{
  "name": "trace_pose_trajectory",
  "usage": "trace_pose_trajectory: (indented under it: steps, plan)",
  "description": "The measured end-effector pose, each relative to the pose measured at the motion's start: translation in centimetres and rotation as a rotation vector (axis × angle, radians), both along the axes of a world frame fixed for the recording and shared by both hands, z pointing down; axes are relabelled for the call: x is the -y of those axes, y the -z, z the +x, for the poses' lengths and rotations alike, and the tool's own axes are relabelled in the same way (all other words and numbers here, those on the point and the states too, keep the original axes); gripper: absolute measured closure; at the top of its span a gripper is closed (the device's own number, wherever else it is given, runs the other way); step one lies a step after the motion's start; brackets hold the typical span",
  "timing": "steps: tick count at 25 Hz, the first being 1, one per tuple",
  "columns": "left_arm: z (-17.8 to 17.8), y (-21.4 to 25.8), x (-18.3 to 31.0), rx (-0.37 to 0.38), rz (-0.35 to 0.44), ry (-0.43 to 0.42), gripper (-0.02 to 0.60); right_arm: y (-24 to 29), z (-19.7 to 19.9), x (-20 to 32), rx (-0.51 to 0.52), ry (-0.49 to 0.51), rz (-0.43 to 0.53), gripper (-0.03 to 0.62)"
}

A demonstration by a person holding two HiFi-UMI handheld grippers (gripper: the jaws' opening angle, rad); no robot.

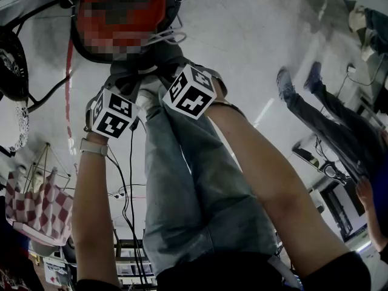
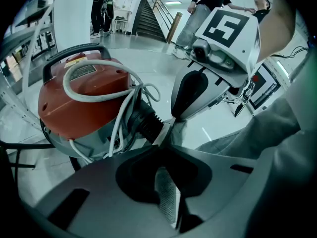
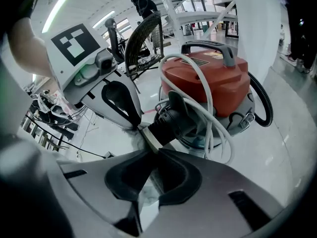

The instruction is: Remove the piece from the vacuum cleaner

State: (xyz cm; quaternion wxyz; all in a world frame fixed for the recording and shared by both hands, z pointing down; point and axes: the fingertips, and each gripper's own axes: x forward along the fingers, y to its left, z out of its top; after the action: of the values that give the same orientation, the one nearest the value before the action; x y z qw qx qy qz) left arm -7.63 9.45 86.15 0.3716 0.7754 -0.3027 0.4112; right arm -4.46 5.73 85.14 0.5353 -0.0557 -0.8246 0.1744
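Observation:
The red vacuum cleaner point(image 1: 118, 14) stands on the pale floor in front of my feet, with a white cord point(image 2: 91, 90) looped over its top. From its side juts a black ribbed connector point(image 2: 147, 120) that ends in a short pale piece point(image 2: 163, 132). My left gripper point(image 2: 166, 142) is shut on that pale piece from one side. My right gripper point(image 3: 151, 150) grips the same piece point(image 3: 147, 136) from the other side, jaws closed on it. The two sets of fingertips meet at the piece. In the head view the marker cubes point(image 1: 191, 91) hide the jaws.
A black hose point(image 3: 262, 100) curves off the vacuum's far side. Cables point(image 1: 130, 223) trail over the floor by my legs. A person's legs point(image 1: 327, 117) are at the right; a checked cloth point(image 1: 42, 208) lies at the left. Stairs point(image 2: 148, 21) and people stand further back.

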Motion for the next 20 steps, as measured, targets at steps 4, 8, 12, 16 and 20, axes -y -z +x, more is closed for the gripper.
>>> trace_pose_trajectory:
  steps: [4, 8, 12, 16, 20]
  plan:
    - [-0.01, -0.06, -0.34, 0.003, 0.004, -0.006, 0.531, -0.07, 0.20, -0.58, -0.003, -0.029, -0.005, 0.534]
    - [0.14, -0.10, -0.56, -0.002, 0.007, -0.008, 0.531, -0.09, 0.32, -0.70, -0.005, -0.038, -0.002, 0.534]
    - [0.24, -0.12, -0.58, -0.008, 0.015, -0.008, 0.531, -0.05, 0.45, -0.79, -0.006, -0.040, -0.002, 0.536]
    - [0.16, 0.03, -0.62, 0.007, 0.039, -0.035, 0.532, 0.08, 0.45, -0.93, -0.004, -0.054, 0.017, 0.539]
    - [-0.15, 0.20, -0.61, 0.007, 0.052, -0.041, 0.534, 0.25, 0.17, -0.88, -0.007, -0.063, 0.027, 0.540]
